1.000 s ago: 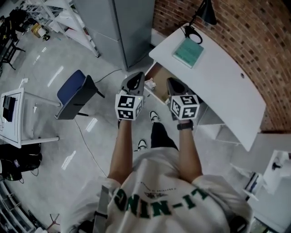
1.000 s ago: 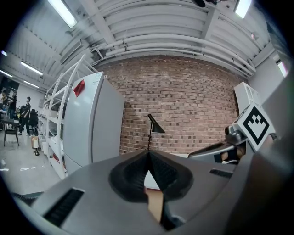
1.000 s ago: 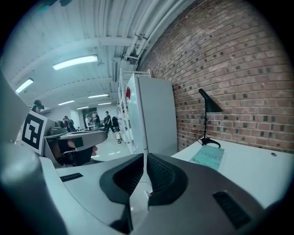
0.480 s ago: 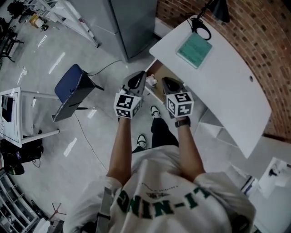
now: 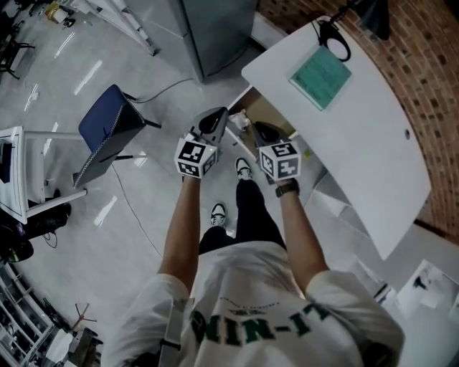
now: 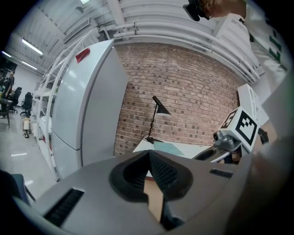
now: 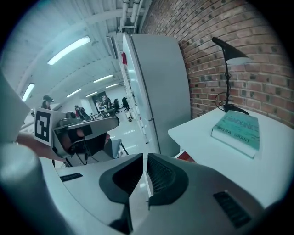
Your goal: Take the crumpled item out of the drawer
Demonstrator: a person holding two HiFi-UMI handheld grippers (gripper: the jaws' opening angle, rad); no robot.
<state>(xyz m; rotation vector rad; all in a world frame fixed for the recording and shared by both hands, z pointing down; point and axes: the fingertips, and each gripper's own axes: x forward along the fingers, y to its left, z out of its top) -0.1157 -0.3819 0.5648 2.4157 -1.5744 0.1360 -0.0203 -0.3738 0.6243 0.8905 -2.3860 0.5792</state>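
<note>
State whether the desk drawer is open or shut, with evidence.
Open: the drawer juts out from under the desk, its brown inside and the crumpled item exposed.

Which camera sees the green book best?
The right gripper view: the book lies near and large on the white desk, its spine lettering showing. The head view shows its cover small from above; the left gripper view shows just a thin teal sliver.

Head view: drawer [image 5: 264,113] interior mostly screened by left hand-held gripper [image 5: 221,115], right hand-held gripper [image 5: 258,127]. Crumpled item [image 5: 239,117]: only small white patch visible between them, shape too small to tell. Lamp [image 5: 376,18] head cut off by top edge. Book [image 5: 320,77] cover print too small to read.
</note>
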